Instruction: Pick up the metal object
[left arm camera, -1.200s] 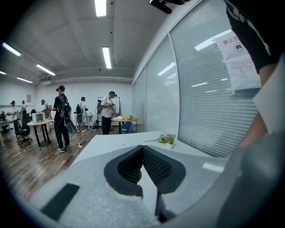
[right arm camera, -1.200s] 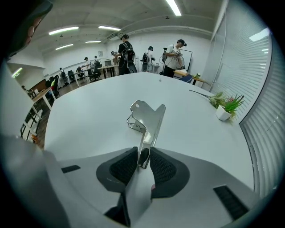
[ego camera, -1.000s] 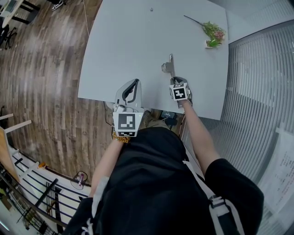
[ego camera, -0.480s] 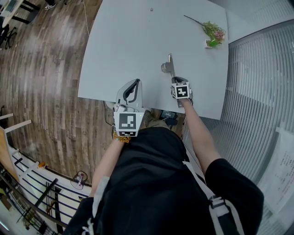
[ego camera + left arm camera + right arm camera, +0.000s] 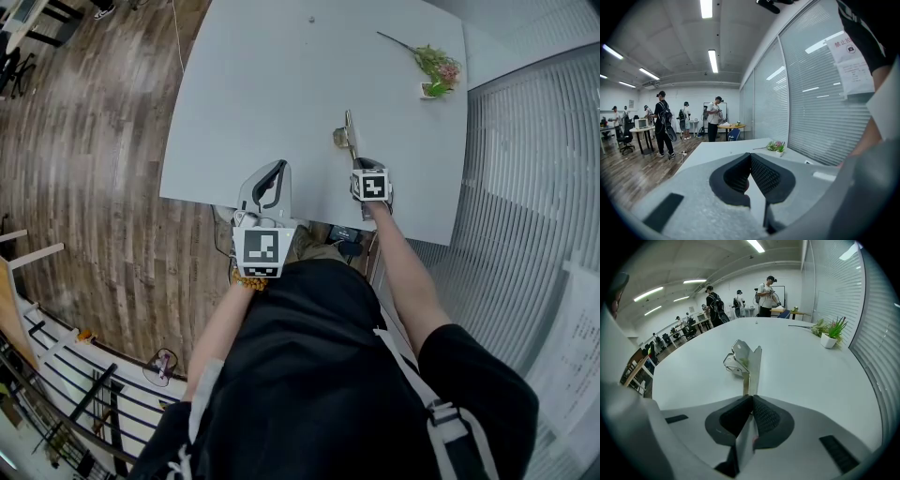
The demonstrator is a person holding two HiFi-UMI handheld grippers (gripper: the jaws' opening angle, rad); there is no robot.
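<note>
The right gripper (image 5: 751,405) is clamped on the near end of the metal object (image 5: 746,359), a flat strip standing on edge with a bent plate and wire loop at its far end. Held by its tail, the piece points away over the grey table (image 5: 262,84), apparently so that the bulkier end stays clear of the jaws. Whether it has left the tabletop cannot be told. The left gripper (image 5: 749,161) hangs idle at the table's near edge, its jaws together on nothing, seemingly kept out of the way.
</note>
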